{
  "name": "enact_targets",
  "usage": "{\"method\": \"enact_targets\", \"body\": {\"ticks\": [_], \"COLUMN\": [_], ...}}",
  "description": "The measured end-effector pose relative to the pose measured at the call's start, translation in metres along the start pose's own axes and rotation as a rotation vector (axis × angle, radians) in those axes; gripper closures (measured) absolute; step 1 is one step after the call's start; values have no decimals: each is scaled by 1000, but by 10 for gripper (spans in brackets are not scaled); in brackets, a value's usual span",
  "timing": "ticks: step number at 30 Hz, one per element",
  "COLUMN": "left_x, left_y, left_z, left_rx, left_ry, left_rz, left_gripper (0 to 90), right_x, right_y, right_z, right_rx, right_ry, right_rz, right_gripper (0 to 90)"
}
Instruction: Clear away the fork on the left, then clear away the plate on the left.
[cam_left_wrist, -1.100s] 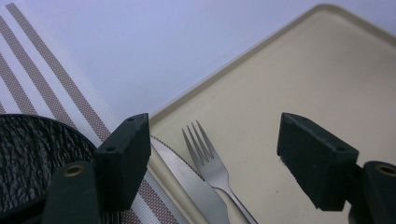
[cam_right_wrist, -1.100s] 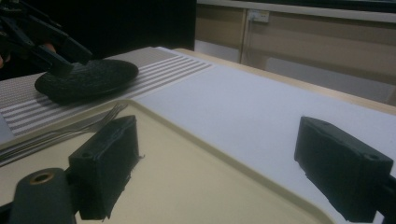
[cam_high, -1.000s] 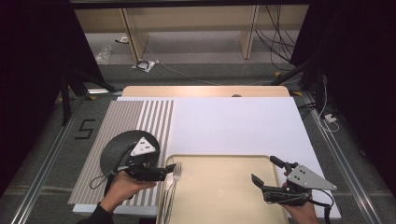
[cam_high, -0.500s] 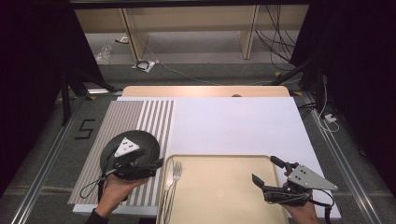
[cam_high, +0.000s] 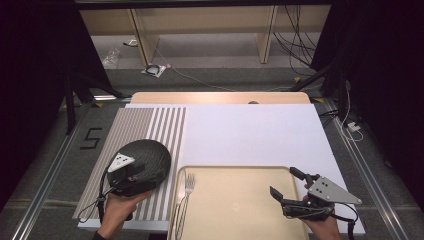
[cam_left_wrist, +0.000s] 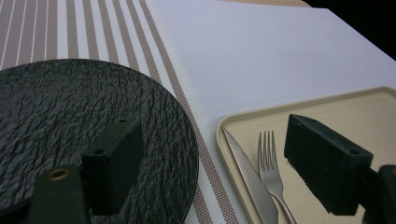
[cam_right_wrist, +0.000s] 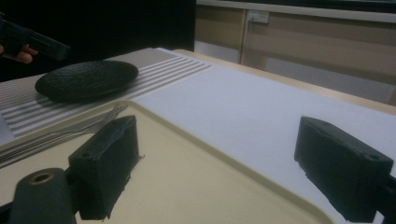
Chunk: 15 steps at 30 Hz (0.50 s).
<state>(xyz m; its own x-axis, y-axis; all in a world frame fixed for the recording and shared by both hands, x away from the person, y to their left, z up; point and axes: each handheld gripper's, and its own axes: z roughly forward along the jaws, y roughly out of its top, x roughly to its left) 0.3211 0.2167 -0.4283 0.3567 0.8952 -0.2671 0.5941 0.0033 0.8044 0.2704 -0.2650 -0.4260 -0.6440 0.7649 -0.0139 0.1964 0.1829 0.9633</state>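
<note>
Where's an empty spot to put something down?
The white sheet beyond the tray is bare, and so is the tray's middle and right. It's crowded at the left: the fork and knife hug the tray's left edge beside the black plate.

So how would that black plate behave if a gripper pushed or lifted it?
The black plate looks rigid and probably heavy for its size. Its rough surface should grip well. Lying flat on the striped mat, it would likely slide, not tip.

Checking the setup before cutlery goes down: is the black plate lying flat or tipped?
Flat: the black plate rests level on the striped placemat, empty, beside the tray.
</note>
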Motion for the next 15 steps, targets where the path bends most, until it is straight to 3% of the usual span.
{"method": "enact_targets", "body": {"ticks": [10, 15], "left_x": [15, 19], "left_y": [-3, -5], "left_z": [-9, -12], "left_rx": [-41, -52], "left_ry": [40, 66], "left_rz": [-122, -160], "left_gripper": [201, 201], "right_x": [-1, -2], "right_y": [0, -1], "right_z": [0, 0], "right_rx": [4, 1], "right_ry": [2, 3], "right_rz": [-3, -3], "right_gripper": [146, 146]}}
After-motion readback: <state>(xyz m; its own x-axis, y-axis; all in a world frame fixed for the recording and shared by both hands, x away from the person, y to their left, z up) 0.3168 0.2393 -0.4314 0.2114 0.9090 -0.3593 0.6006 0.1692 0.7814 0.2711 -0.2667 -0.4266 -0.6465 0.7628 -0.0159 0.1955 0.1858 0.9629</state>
